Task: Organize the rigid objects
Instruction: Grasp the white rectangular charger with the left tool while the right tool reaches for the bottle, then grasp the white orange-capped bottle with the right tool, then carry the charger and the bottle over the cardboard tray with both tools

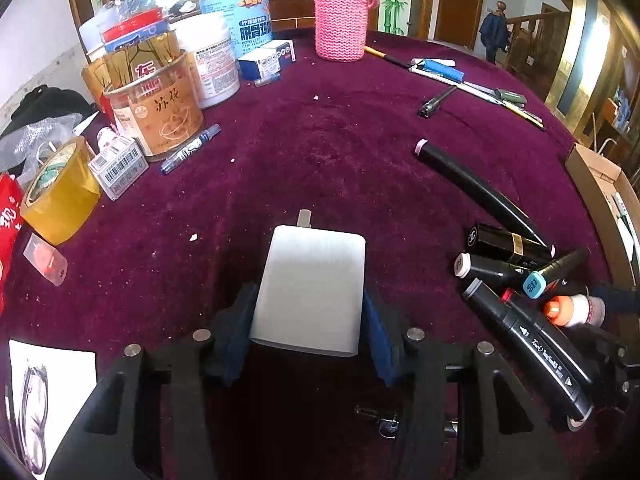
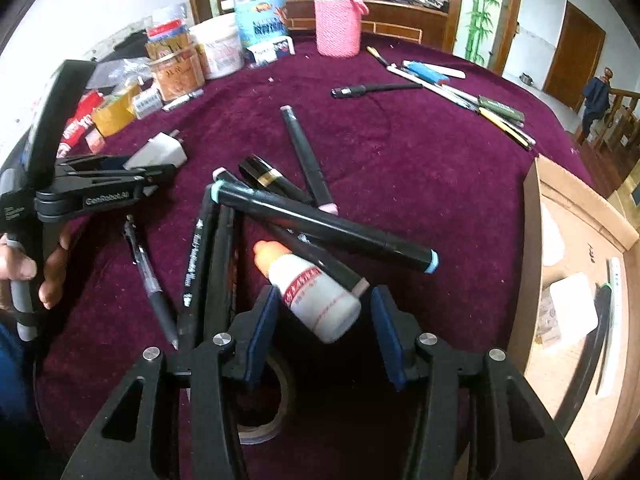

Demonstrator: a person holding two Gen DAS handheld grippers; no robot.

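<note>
Two claws work over a round table covered in maroon velvet; the left claw is clamped on a white charger plug, its blue pads pressed against both sides of the block and its metal prong pointing away from the camera; in the right wrist view the same plug sits lifted in that claw, off to the left of the marker pile; the right claw stands spread, with a small white bottle with an orange cap lying between its pads, touching neither that can be seen; just beyond the bottle lies a heap of black markers, crossed over one another, the topmost with pale blue ends; a black and gold lipstick tube lies against the heap; a black pen lies left of it; a roll of dark tape sits under the right claw; a cardboard box stands at the table's right edge, holding a few white items; a pink knitted bottle cover stands at the far side.
</note>
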